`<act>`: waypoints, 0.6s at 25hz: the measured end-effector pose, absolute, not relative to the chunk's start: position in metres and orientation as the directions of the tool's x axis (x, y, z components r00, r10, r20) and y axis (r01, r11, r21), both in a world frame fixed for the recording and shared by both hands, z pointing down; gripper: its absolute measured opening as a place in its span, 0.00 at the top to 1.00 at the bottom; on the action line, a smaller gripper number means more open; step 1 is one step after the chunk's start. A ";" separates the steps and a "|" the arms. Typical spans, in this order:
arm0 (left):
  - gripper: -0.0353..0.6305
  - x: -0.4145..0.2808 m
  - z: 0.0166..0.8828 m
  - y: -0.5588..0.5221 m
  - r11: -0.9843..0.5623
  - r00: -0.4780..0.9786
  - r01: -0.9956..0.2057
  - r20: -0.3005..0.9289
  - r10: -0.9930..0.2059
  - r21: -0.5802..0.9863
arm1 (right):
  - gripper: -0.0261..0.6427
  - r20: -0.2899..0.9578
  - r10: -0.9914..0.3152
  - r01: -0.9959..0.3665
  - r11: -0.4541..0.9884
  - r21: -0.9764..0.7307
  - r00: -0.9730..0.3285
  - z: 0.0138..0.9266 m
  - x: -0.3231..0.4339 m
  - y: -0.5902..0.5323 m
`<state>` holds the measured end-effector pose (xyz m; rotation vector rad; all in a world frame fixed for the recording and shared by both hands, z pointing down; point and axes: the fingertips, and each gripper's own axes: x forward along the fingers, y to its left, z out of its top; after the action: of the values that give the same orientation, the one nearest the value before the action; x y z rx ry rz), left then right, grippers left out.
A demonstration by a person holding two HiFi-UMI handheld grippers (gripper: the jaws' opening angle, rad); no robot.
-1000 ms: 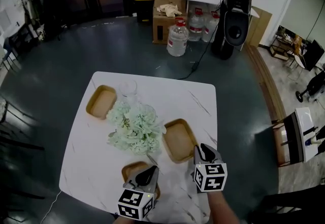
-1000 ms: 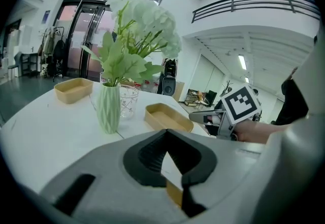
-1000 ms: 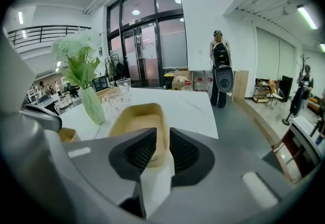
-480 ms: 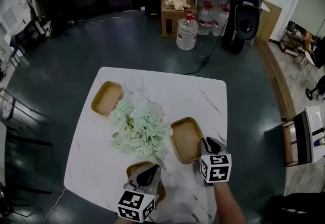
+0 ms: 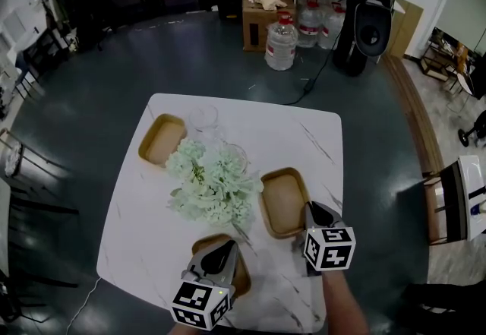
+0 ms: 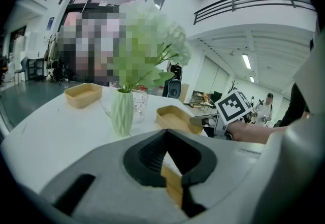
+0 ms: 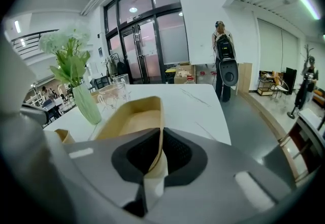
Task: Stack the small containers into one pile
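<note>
Fig.: L gripper (image 5: pixel 225 251) clamped on rim of near container (image 5: pixel 202 243); R gripper (image 5: pixel 310 209) pinches near wall of mid container (image 5: pixel 283 200). Third container (image 5: pixel 161 139) at table's (image 5: pixel 133 242) far-left corner, beyond flower vase (image 5: pixel 209 183) (all three apart, unstacked)

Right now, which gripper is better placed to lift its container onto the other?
Probably the right. The right gripper is shut on the rim of the middle container; the left gripper pins the near container, a likely base.

No readable text, no labels, no numbers
</note>
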<state>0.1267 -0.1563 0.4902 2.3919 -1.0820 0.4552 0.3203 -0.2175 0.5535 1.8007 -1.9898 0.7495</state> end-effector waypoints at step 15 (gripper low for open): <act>0.96 0.093 0.471 -0.137 -0.615 0.665 -0.740 0.434 -0.608 0.273 | 0.94 0.550 -0.824 -0.959 -0.031 -0.280 -0.134 0.513 0.292 -0.147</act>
<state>0.0927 -0.1367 0.4707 2.4516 -1.0523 0.4181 0.2917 -0.1472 0.5134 1.9066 -2.0202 0.9041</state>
